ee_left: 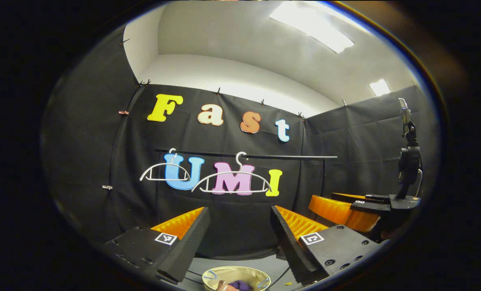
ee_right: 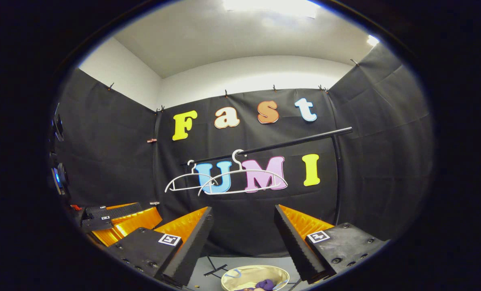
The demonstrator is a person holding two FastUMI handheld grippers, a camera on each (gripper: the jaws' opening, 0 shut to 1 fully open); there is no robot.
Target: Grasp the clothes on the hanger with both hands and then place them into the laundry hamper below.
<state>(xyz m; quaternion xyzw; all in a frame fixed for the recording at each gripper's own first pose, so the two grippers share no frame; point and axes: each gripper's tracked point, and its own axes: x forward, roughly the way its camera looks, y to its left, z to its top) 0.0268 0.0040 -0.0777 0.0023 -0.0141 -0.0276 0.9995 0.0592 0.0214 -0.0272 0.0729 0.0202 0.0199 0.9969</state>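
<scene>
Left gripper view: your left tongs (ee_left: 240,238) are spread wide, nothing between the fingers (ee_left: 185,242), each finger orange-ribbed inside with a square black-and-white marker tag (ee_left: 166,238) on top. No readable brand or label text on them. Ahead, a black rail (ee_left: 264,156) carries two white hangers (ee_left: 232,180), both bare. Low between the fingers, the laundry hamper (ee_left: 237,279) sits on the floor with its beige rim showing; purple clothes (ee_left: 240,285) lie inside it. At the right edge, your right tongs (ee_left: 345,212) show side-on, with a black camera mount (ee_left: 409,161) above them.

Right gripper view: your right tongs (ee_right: 244,238) are also wide apart and empty, marker tags (ee_right: 318,236) on the finger tops. The same rail (ee_right: 280,144) and the two bare hangers (ee_right: 244,180) hang ahead, overlapping from this angle. The hamper (ee_right: 254,279) is at the bottom, the purple clothes (ee_right: 264,284) in it beside something pinkish, too small to tell. The left tongs (ee_right: 119,220) show at lower left.
</scene>
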